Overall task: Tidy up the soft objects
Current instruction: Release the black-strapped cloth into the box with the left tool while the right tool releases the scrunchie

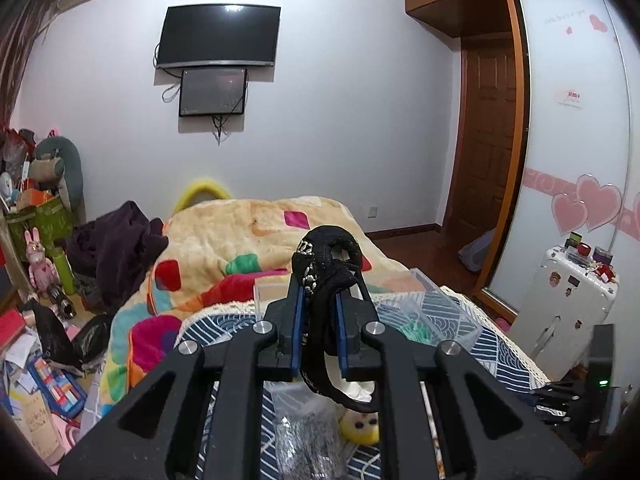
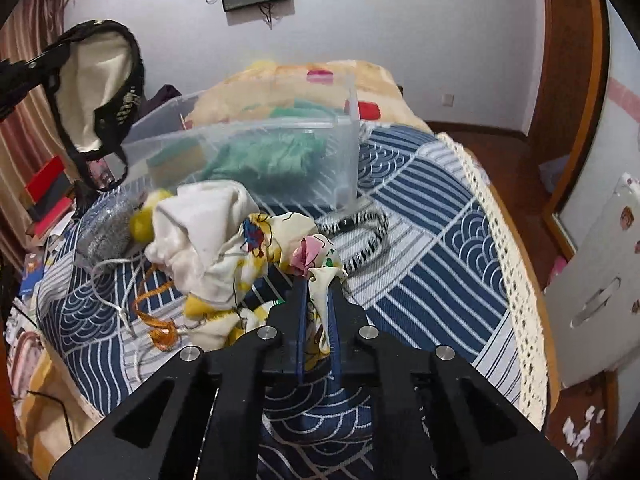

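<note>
Only a green cloth (image 2: 272, 156) lies in the clear plastic box (image 2: 240, 136) at frame centre – the left gripper (image 1: 320, 300) fingers clamp a black beaded fabric piece (image 1: 324, 264) aloft, the right gripper (image 2: 318, 300) fingers pinch a printed cream cloth (image 2: 248, 248) on the bed, other items waiting.

A clear bin (image 2: 280, 148) sits on the bedspread (image 2: 420, 240), cloth pile (image 2: 208, 240) before it, blanket (image 2: 280, 80) behind.

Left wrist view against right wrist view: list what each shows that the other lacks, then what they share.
Only the left wrist view: the left gripper, jaws shut on the black cap, and the purple garment. Only the right wrist view: the right gripper, jaws shut on the printed cloth, and the striped headband. Both: the cap, clear bin with green fabric, patterned blue cover, wall screens.
</note>
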Demonstrator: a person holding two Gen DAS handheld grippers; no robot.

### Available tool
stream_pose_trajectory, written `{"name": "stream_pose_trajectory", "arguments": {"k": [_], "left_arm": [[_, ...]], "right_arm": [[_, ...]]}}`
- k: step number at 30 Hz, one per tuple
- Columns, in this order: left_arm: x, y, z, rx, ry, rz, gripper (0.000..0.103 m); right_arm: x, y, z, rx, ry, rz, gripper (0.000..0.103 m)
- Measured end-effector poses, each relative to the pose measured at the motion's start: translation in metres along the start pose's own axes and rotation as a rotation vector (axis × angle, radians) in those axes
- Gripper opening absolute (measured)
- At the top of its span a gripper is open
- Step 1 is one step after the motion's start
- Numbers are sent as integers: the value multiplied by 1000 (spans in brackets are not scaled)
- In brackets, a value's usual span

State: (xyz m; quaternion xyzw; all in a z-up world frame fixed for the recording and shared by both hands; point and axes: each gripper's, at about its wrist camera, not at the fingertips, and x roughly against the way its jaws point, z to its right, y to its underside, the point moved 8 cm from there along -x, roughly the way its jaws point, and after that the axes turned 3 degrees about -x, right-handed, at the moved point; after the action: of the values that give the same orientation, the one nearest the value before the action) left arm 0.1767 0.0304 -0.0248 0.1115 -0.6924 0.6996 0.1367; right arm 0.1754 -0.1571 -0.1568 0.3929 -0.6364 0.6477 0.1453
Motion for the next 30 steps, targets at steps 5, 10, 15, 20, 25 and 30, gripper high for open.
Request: {"name": "stream_pose_trajectory", "arguments": {"k": [5, 10, 15, 20, 25, 30], "left_arm": [[-10, -13, 3, -17, -13, 12, 13], [-29, -19, 6, -26, -39, 10, 13], [-51, -14, 7, -20, -63, -15, 13], [-72, 3, 3, 1, -65, -69, 13], [-92, 24, 2, 16, -47, -139, 13], [-109, 46, 7, -5, -18, -225, 13]], "right_arm": [[22, -30, -2, 4, -8, 81, 8], [35, -73, 0, -18, -13, 186, 8], [31, -110, -6, -27, -6, 248, 8], [16, -128, -17, -8, 24, 262, 8], [-9, -128, -22, 8, 35, 219, 8], [-32, -122, -28, 29, 29, 144, 8]]}}
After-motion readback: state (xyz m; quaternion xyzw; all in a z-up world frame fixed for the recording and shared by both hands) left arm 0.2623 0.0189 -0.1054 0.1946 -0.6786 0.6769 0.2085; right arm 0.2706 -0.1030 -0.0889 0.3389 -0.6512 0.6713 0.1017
